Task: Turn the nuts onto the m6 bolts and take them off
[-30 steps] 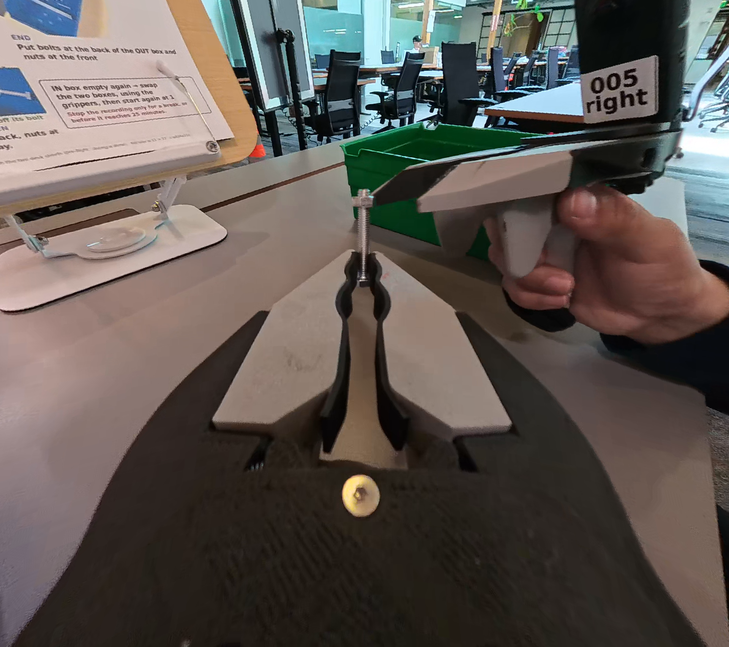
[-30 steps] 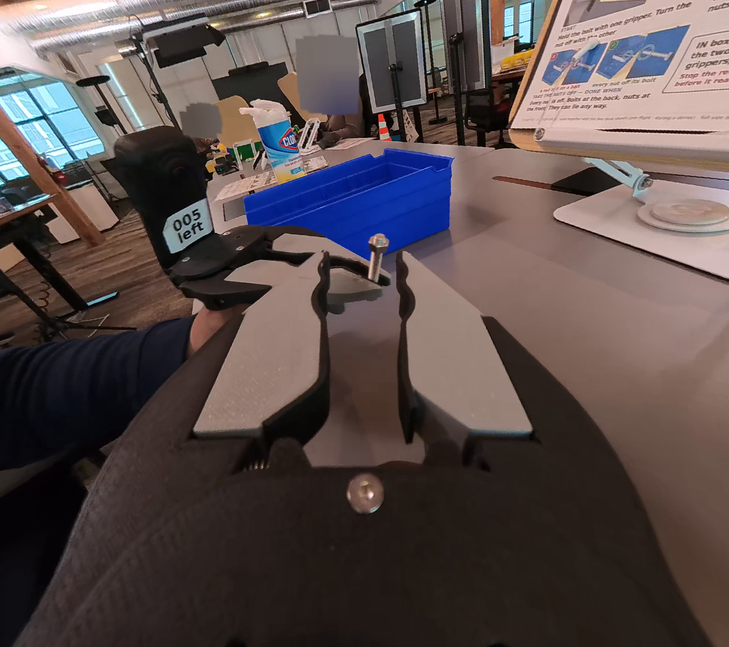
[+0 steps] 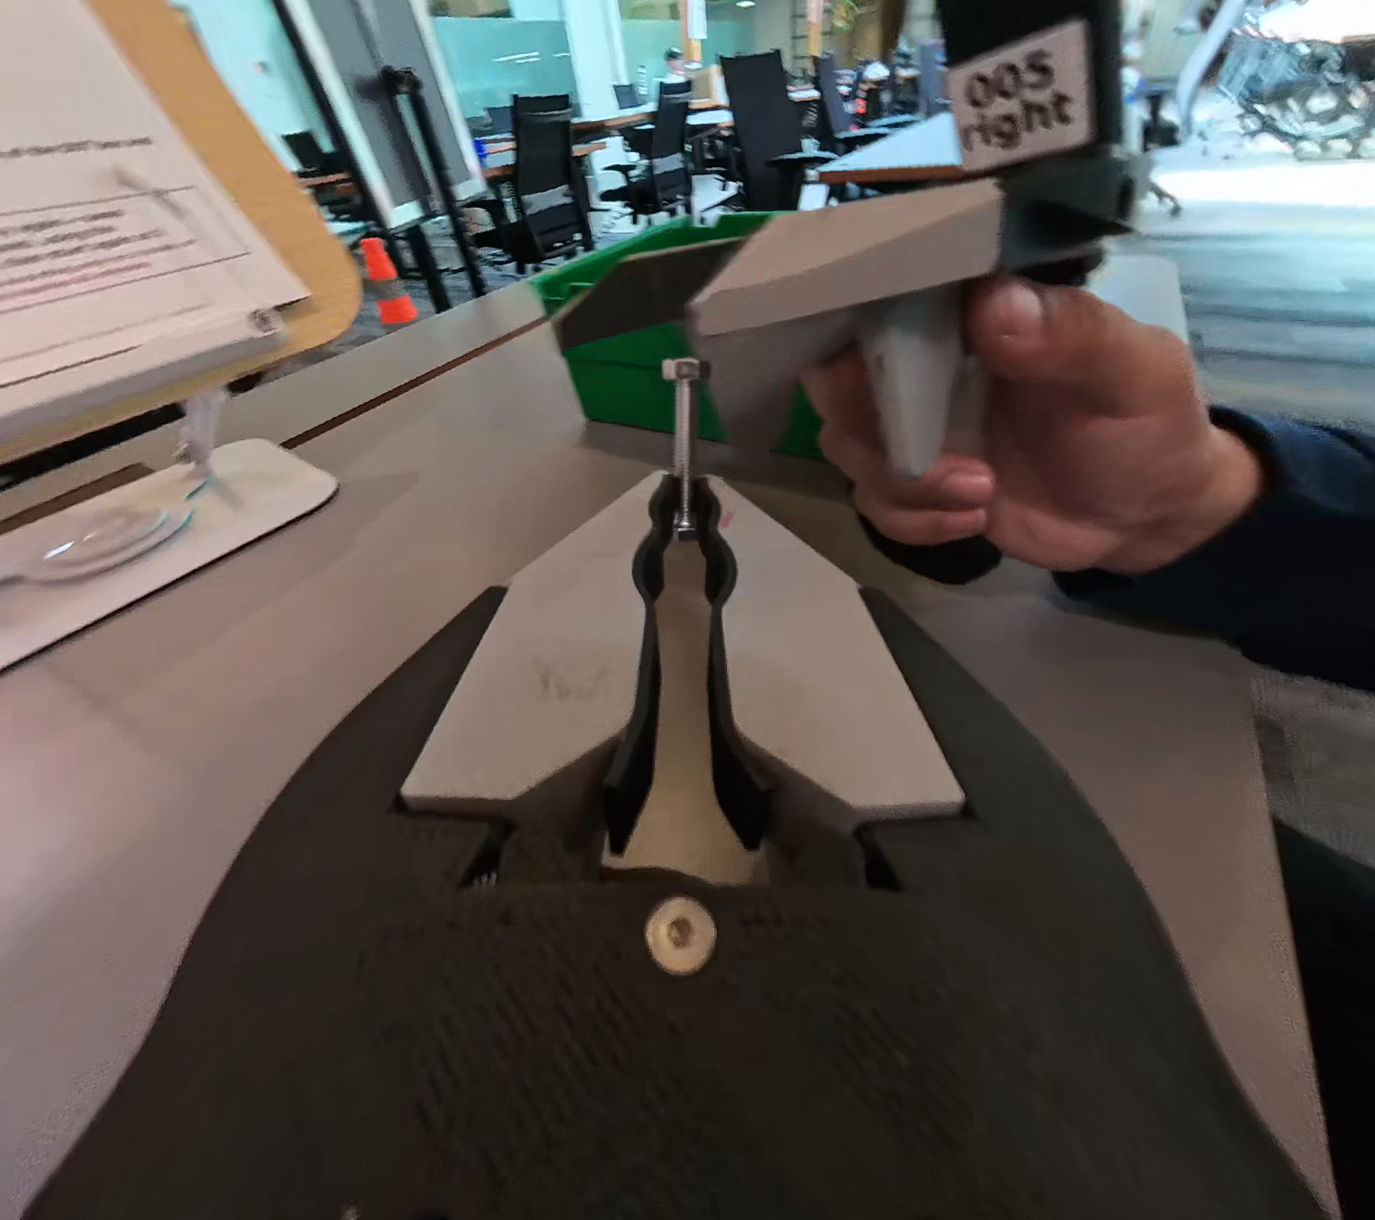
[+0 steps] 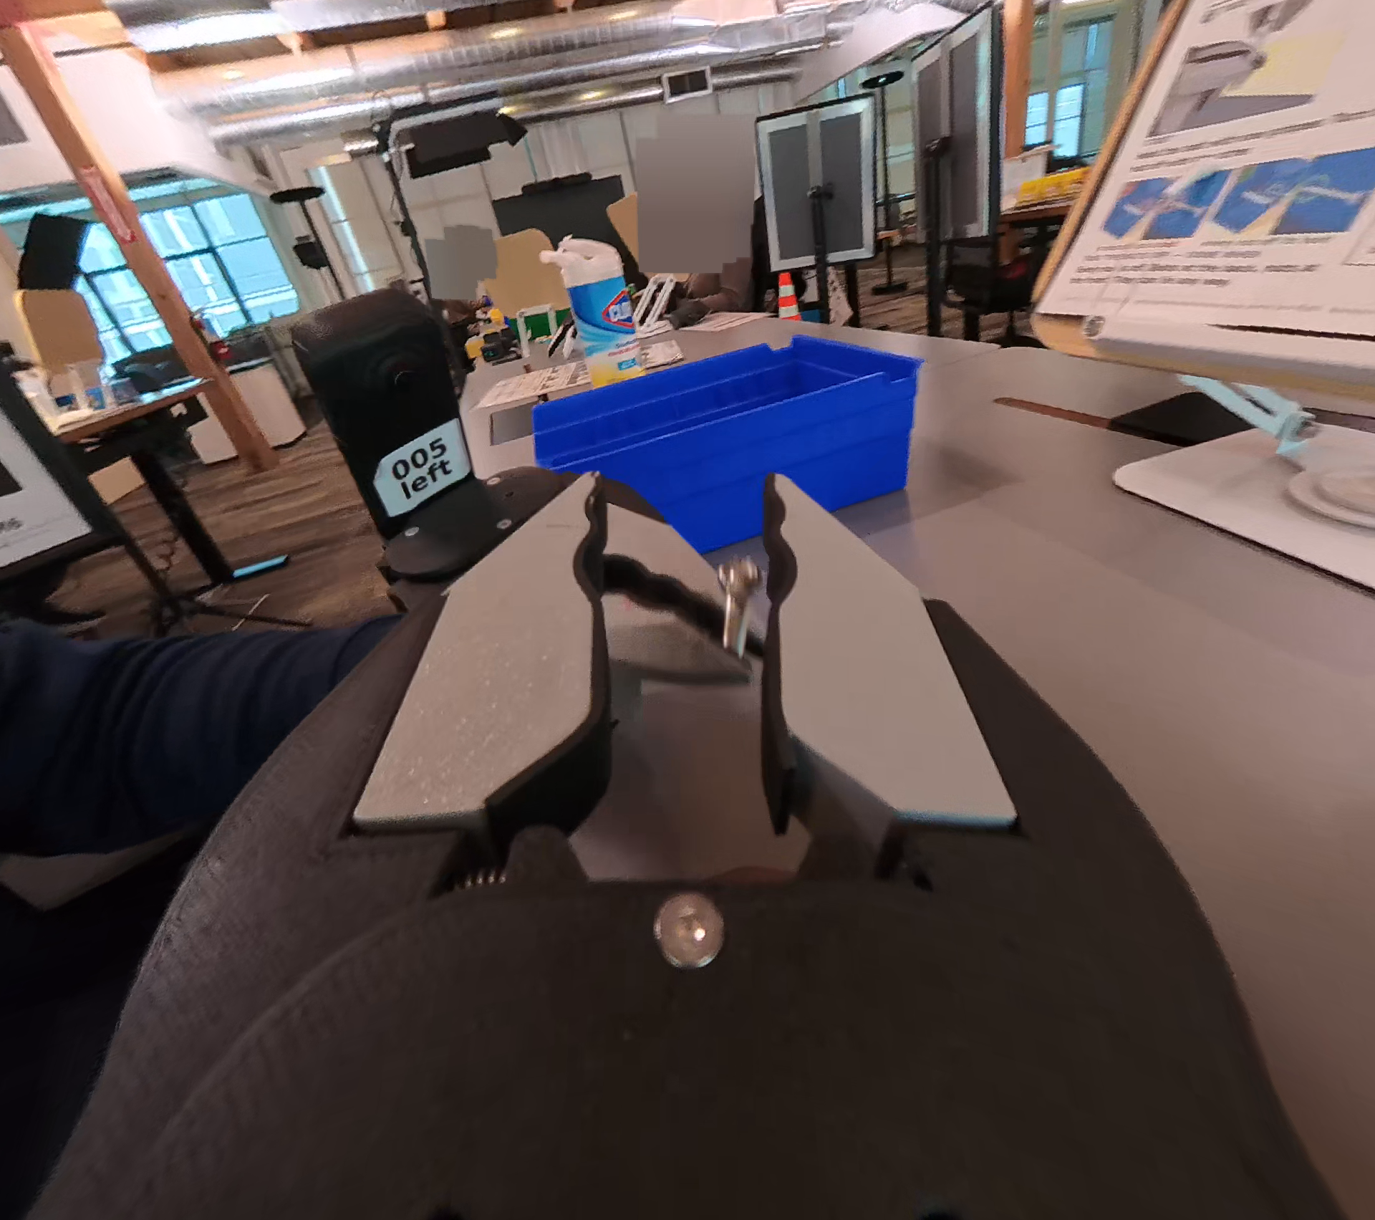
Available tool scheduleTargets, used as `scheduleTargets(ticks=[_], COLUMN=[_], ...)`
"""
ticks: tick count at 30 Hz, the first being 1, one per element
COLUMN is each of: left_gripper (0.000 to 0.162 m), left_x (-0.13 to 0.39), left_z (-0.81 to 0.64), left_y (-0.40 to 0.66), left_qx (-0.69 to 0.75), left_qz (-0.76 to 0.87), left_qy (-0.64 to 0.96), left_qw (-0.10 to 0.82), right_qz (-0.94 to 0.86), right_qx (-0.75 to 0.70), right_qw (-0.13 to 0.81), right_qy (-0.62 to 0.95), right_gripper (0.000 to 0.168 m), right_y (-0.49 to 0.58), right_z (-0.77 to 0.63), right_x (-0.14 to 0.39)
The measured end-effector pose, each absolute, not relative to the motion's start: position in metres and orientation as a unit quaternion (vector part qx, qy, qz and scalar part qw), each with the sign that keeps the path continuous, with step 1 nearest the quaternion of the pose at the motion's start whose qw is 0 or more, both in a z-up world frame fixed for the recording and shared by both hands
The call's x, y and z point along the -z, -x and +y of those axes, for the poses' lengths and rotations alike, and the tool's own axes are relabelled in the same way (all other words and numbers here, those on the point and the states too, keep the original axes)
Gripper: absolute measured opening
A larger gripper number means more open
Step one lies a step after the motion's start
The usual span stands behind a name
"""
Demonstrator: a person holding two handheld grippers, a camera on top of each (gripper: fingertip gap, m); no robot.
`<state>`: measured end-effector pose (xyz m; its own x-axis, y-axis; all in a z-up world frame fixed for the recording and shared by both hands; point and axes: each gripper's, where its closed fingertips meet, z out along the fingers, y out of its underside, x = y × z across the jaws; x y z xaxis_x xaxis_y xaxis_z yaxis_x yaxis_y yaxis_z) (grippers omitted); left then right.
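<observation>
My left gripper is shut on the lower end of an upright M6 bolt. A hex nut sits at the bolt's top. My right gripper, held in a hand, hovers just above and behind the nut, tilted, not touching it. In the right wrist view my right gripper is open and empty. There the bolt stands low between its fingers, close to the right finger. The left gripper shows below, holding the bolt.
A green bin stands behind the bolt. A blue bin stands on the grey table ahead of my right gripper. An instruction sheet on a white stand is at the left, and on the right in the right wrist view. A wipes canister stands beyond. Tip to tip, the grippers are about 5 centimeters apart.
My right gripper has lifted off the bolt's top and tilted upward. It is still open. My left gripper keeps hold of the bolt.
</observation>
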<state>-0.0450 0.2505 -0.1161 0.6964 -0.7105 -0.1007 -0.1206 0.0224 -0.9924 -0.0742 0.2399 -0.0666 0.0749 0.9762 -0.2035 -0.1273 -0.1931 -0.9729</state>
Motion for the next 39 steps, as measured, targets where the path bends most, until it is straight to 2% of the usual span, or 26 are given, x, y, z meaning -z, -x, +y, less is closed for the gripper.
scheduleTargets(ticks=[6,15,21,29,31,39], left_gripper=[0.002,0.003,0.003,0.003,0.003,0.003], left_x=[0.112,0.119,0.119,0.117,0.116,0.117], left_z=[0.268,0.245,0.257,0.262,0.258,0.258], left_y=[0.078,0.035,0.053,0.063,0.059,0.058], left_qx=[0.207,0.198,0.189,0.184,0.191,0.184], left_qz=[0.235,0.350,0.306,0.280,0.290,0.290], left_qy=[0.684,0.648,0.670,0.678,0.672,0.668], left_qw=[0.659,0.647,0.649,0.654,0.654,0.660], right_qz=[-0.374,-0.409,-0.385,-0.407,-0.409,-0.402], right_qx=[-0.544,-0.553,-0.546,-0.513,-0.501,-0.514], right_qw=[0.484,0.464,0.498,0.486,0.495,0.475], right_qy=[0.574,0.558,0.553,0.579,0.580,0.591], right_gripper=[0.037,0.042,0.040,0.026,0.007,0.007], right_y=[0.072,0.087,0.073,0.079,0.078,0.078], right_z=[0.254,0.235,0.247,0.248,0.249,0.250], right_x=[0.078,0.080,0.070,0.087,0.087,0.090])
